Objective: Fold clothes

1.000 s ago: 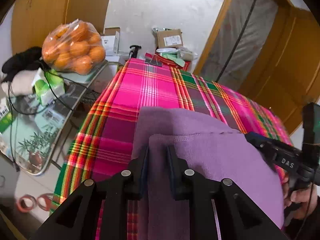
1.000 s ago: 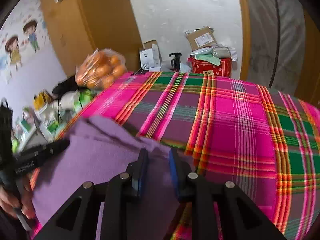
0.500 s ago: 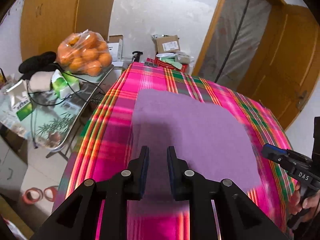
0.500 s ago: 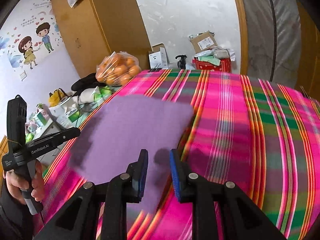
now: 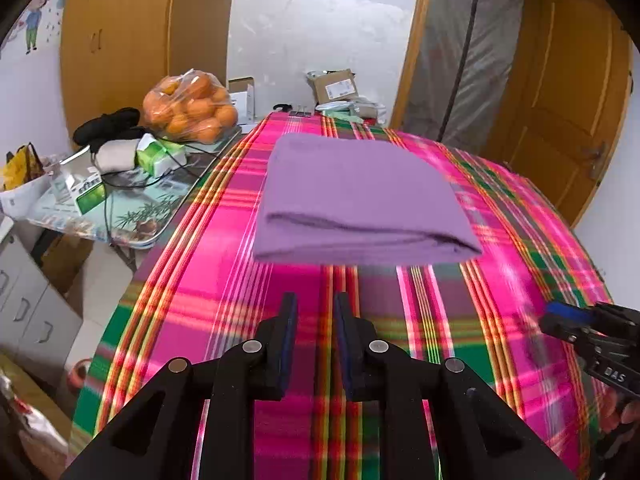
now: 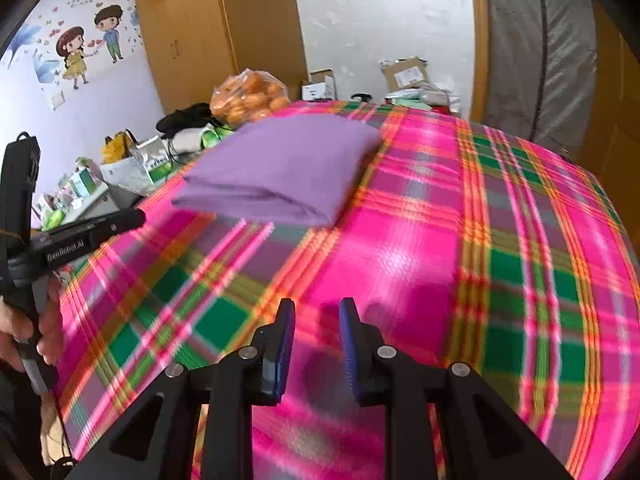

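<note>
- The purple garment point(image 5: 360, 196) is soft matt cloth, fleece-like, smooth on top.
- The plaid tablecloth point(image 5: 224, 280) is woven cloth with a faint sheen.
- The left gripper point(image 5: 314, 320) is matt black plastic with blue pads and shiny metal pins — the right gripper point(image 6: 314, 320) likewise.
- The bag of oranges point(image 5: 188, 108) is glossy clear plastic.
- The wardrobe point(image 5: 120, 40) is smooth wood.

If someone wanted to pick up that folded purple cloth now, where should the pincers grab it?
Probably at the near edge of the purple cloth, one gripper toward each near corner, coming in low from the side facing the cameras. There the stacked layers show as a thick rounded lip raised off the plaid cover, so fingers could close over all layers at once.
</note>
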